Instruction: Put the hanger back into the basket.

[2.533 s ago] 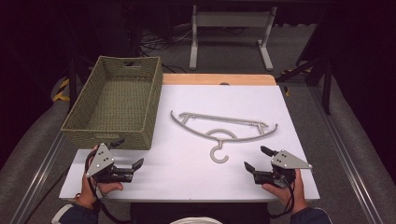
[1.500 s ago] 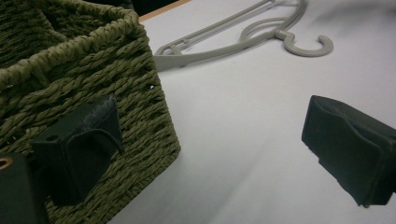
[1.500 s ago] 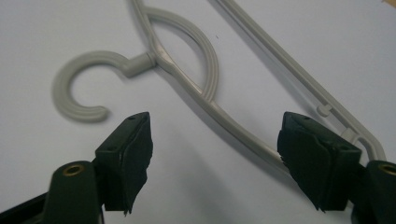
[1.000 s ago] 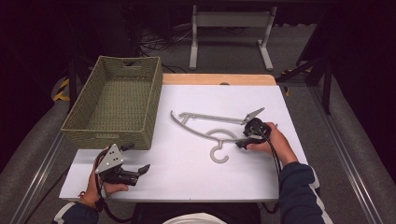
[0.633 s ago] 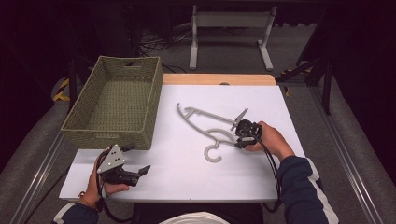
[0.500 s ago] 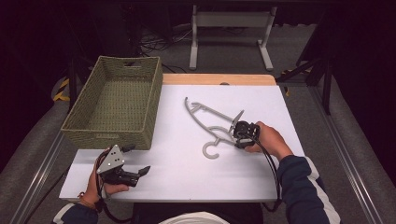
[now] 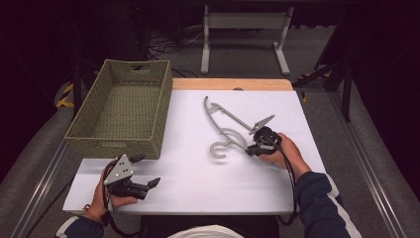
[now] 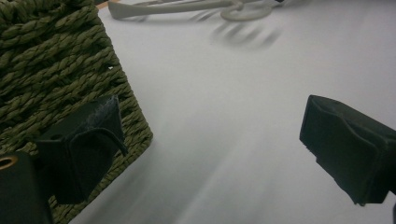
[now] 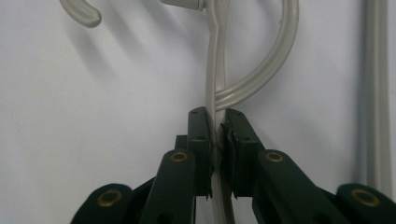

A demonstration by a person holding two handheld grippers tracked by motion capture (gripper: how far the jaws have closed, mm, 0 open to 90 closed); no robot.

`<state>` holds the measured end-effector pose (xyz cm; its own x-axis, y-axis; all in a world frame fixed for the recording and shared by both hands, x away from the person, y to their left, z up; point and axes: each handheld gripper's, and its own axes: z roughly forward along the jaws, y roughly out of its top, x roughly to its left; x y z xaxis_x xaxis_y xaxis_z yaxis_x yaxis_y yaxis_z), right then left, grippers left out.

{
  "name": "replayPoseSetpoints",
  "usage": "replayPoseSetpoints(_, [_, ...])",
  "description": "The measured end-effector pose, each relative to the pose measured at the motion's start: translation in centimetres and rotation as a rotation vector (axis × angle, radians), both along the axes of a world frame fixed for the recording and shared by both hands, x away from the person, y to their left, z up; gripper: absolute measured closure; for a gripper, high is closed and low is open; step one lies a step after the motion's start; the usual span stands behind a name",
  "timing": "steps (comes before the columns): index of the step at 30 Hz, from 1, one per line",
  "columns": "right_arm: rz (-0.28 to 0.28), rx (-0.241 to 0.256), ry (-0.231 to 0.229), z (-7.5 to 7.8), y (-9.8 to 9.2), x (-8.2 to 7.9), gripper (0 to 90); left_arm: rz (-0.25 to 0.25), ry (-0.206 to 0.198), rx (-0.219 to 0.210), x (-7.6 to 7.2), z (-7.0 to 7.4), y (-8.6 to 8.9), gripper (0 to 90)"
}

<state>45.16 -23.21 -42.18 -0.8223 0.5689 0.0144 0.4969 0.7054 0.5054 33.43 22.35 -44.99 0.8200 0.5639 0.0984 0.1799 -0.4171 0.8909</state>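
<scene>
A grey plastic clothes hanger (image 7: 225, 119) is tilted up off the white table (image 7: 198, 173), its hook (image 7: 220, 146) low at the centre. My right gripper (image 7: 255, 145) is shut on the hanger's arm; in the right gripper view the two jaws pinch the thin grey hanger arm (image 9: 215, 116) just below the curved hook (image 9: 275, 60). My left gripper (image 7: 148, 171) rests open at the table's front left, close to the basket's near corner. In the left gripper view its fingers (image 8: 88, 140) stand wide apart over bare table, with the hanger (image 8: 187, 6) far off.
An olive woven basket (image 7: 124, 106) with nothing in it stands at the left of the table, its corner (image 8: 51, 79) right beside my left jaw. A wooden strip (image 7: 230, 84) runs along the table's far edge. A metal stand (image 7: 245, 29) sits on the floor beyond.
My right gripper reached in from the front right, shut on the hanger's arm, and swung the hanger from lying flat across the table to tilted up on end. The left gripper barely moved.
</scene>
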Motion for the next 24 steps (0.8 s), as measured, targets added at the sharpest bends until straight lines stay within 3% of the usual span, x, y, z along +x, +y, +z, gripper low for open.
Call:
replayPoseSetpoints(5, [-0.089,0.196,-0.015,1.3,-1.6,-0.2,82.4,-0.004,-0.001,0.005,0.0,0.0,-0.1,6.6])
replayPoseSetpoints(7, [-0.124,0.247,-0.027,1.7,-2.1,-0.3,82.3,-0.004,-0.003,0.006,0.0,0.0,0.0,6.4])
replayPoseSetpoints(8, [-0.124,0.247,-0.027,1.7,-2.1,-0.3,82.3,-0.004,-0.003,0.006,0.0,0.0,0.0,6.1])
replayPoseSetpoints(10, [-0.162,0.328,-0.05,2.1,-2.7,-0.4,82.4,-0.016,-0.001,0.015,0.0,0.0,0.1,5.3])
replayPoseSetpoints(12, [-0.18,0.378,-0.08,2.6,-3.0,-0.7,82.4,-0.018,0.0,0.014,0.0,-0.1,0.0,4.5])
replayPoseSetpoints(18, [-0.202,0.45,-0.16,3.7,-2.6,-1.4,82.4,-0.016,-0.011,0.008,-0.1,0.0,0.2,4.6])
replayPoseSetpoints(21, [-0.2,0.509,-0.19,4.3,-2.2,-1.9,82.4,-0.015,-0.007,0.001,-0.1,0.0,0.1,4.8])
replayPoseSetpoints(24, [-0.202,0.548,-0.201,4.5,-1.9,-2.1,82.4,-0.016,-0.009,0.007,-0.1,0.0,0.1,5.1])
